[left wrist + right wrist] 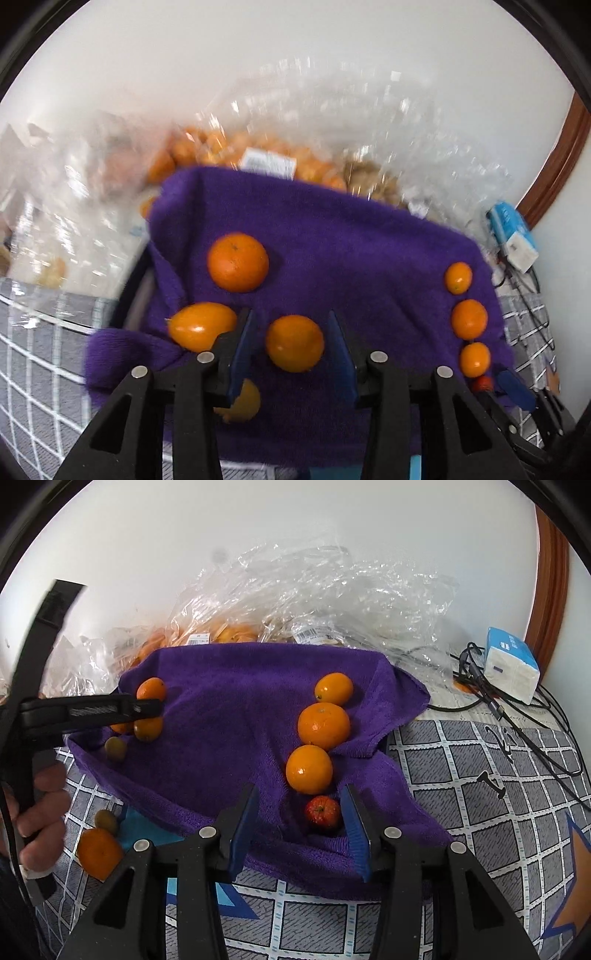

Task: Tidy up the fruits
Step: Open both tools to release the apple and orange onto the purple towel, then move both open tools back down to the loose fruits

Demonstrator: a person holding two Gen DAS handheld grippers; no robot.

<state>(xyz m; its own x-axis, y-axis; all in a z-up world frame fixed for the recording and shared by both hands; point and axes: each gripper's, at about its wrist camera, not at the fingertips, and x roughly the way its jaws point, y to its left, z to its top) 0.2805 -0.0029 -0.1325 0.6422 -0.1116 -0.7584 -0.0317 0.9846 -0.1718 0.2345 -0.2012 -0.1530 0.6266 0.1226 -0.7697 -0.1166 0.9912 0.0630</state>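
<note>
My left fingers (291, 350) sit open around an orange (294, 342), not touching; right fingers (299, 830) open, red fruit (322, 811) just inside the right one.

White labels on the plastic bags (314, 602) carry barcodes (print too small to read).

A crumpled clear plastic bag (314, 598) with white barcode labels (312, 633) lies at twelve o'clock against the plain white wall (258, 524). At two o'clock a blue-and-white tissue pack (511, 664) rests beside tangled black cables (517, 709), with a curved brown wooden trim (550, 590) behind it. From three to six o'clock spreads a grey sheet with a white grid pattern (480, 794), bearing a blue-edged orange star (572, 893).
</note>
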